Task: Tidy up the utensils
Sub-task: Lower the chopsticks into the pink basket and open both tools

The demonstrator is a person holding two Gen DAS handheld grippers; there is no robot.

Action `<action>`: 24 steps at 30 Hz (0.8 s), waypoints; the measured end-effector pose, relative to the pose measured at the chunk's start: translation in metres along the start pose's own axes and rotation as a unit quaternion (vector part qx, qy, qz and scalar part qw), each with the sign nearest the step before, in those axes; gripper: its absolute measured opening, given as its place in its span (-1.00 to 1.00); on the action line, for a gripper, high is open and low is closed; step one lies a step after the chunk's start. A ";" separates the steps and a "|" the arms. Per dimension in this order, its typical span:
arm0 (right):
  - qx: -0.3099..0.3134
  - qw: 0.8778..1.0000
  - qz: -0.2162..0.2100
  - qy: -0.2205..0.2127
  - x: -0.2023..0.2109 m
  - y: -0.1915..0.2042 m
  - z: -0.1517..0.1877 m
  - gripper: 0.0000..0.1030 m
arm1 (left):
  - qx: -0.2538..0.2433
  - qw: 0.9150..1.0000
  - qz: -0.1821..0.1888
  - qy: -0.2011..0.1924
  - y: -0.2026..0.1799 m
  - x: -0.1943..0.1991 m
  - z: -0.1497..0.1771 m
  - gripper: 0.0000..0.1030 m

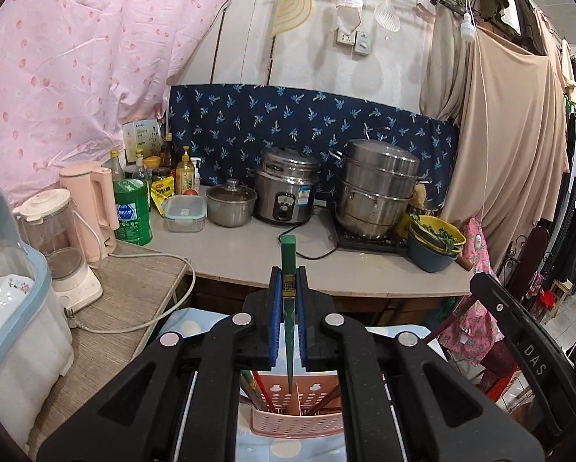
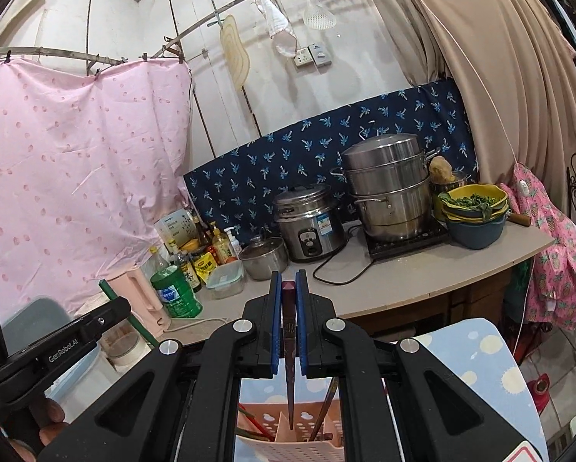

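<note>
Above a pink slotted utensil basket (image 1: 295, 419), the left tongs (image 1: 289, 281) clamp a green chopstick (image 1: 288, 265) upright, its tip over the basket's compartments. Beside them, the right tongs (image 2: 289, 288) pinch a dark maroon chopstick (image 2: 289, 331) the same way, with more chopsticks (image 2: 324, 412) already standing inside.

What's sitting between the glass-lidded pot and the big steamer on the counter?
The rice cooker stands between the lidded pot and the steamer, clearest in the left wrist view.
</note>
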State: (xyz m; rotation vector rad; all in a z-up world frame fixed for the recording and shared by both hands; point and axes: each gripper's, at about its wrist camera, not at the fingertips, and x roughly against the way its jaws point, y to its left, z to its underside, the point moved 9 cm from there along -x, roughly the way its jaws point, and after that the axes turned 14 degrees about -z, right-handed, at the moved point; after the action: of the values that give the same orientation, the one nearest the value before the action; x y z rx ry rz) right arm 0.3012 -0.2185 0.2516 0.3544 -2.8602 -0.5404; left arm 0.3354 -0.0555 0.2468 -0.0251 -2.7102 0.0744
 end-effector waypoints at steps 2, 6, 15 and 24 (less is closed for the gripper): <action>-0.005 1.000 0.002 0.011 -0.008 -0.006 0.010 -0.87 | -0.002 1.000 0.002 0.010 -0.003 -0.009 0.009 -0.87; -0.018 0.999 0.005 0.035 -0.022 -0.019 0.033 -0.87 | -0.007 1.000 0.002 0.028 -0.006 -0.023 0.027 -0.87; -0.023 0.997 0.016 0.071 -0.042 -0.031 0.066 -0.87 | -0.012 0.998 0.001 0.057 -0.009 -0.047 0.052 -0.87; -0.024 0.996 0.013 0.090 -0.048 -0.032 0.079 -0.83 | -0.016 0.997 0.001 0.070 -0.010 -0.054 0.067 -0.74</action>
State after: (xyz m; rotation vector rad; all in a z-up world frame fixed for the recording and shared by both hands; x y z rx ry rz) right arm 0.3339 -0.2085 0.1597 0.3396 -2.6693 -0.5431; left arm 0.3565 -0.0704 0.1641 -0.0398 -2.5709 0.0296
